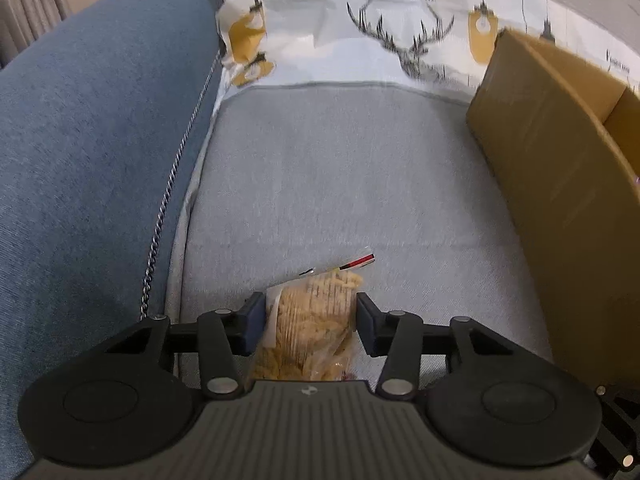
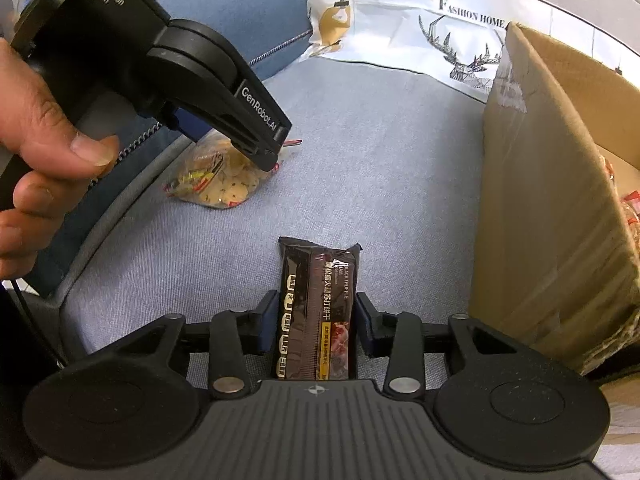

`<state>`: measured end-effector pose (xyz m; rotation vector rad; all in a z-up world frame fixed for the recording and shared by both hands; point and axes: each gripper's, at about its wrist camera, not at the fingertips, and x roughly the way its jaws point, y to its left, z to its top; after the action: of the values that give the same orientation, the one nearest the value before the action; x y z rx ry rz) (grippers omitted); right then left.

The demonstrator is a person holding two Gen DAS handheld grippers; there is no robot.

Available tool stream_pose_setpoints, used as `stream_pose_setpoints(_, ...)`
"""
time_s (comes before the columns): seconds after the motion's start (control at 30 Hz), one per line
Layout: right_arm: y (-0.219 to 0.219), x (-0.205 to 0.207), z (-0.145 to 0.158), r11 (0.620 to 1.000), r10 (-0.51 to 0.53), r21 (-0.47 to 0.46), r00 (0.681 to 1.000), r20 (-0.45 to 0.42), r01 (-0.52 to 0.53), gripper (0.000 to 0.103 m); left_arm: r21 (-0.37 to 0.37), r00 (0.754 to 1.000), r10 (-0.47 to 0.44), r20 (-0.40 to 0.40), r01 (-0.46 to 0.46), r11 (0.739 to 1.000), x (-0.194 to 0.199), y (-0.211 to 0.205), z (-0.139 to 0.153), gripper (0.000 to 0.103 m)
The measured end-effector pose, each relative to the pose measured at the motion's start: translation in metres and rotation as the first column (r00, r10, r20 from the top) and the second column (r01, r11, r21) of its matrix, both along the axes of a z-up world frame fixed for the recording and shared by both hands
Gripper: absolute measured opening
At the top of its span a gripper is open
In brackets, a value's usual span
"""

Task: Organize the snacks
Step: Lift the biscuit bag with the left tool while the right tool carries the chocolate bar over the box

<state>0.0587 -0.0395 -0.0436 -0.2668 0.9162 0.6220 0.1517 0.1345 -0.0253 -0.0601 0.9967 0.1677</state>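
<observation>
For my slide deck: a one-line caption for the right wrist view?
Right tongs close on a dark cracker pack on the sofa cushion, cardboard box alongside.

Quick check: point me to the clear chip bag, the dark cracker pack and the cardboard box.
clear chip bag [image 1: 308, 320], left wrist view, bag's middle.
dark cracker pack [image 2: 316, 304], right wrist view, wrapper's middle.
cardboard box [image 2: 532, 208], right wrist view, near side wall.

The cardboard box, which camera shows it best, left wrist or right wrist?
The right wrist view. There the box fills the right side, with its taped wall, raised flap and some snack packs inside its open top. The left wrist view shows the box only as a blurred wall and flap at the right edge, contents hidden.
</observation>
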Motion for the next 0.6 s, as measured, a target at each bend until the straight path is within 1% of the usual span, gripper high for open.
stream_pose_setpoints(0.13,-0.005,-0.003,0.010,0.999,-0.017,0.045,0.999,0.043,0.015,0.041,-0.018,0.996,0.019,0.090,-0.017,1.000,-0.007,-0.001,0.017,0.050)
stream_pose_setpoints(0.23,-0.010,-0.008,0.019,0.997,-0.021,0.082,0.996,0.082,0.014,0.041,-0.027,0.984,0.027,0.176,-0.022,0.999,-0.016,-0.002,0.032,0.050)
stream_pose_setpoints(0.33,-0.016,-0.014,0.031,0.993,-0.030,0.116,0.990,0.137,0.014,0.041,-0.035,0.961,0.047,0.273,-0.038,0.999,-0.029,-0.002,0.049,0.049)
stream_pose_setpoints(0.43,-0.025,-0.019,0.047,0.985,-0.057,0.171,0.980,0.189,0.024,0.041,-0.059,0.932,0.078,0.355,-0.061,0.996,-0.045,-0.002,0.065,0.049)
stream_pose_setpoints(0.6,-0.035,-0.026,0.071,0.975,-0.084,0.220,0.958,0.273,0.023,0.041,-0.080,0.894,0.095,0.437,-0.066,0.995,-0.061,-0.005,0.082,0.049)
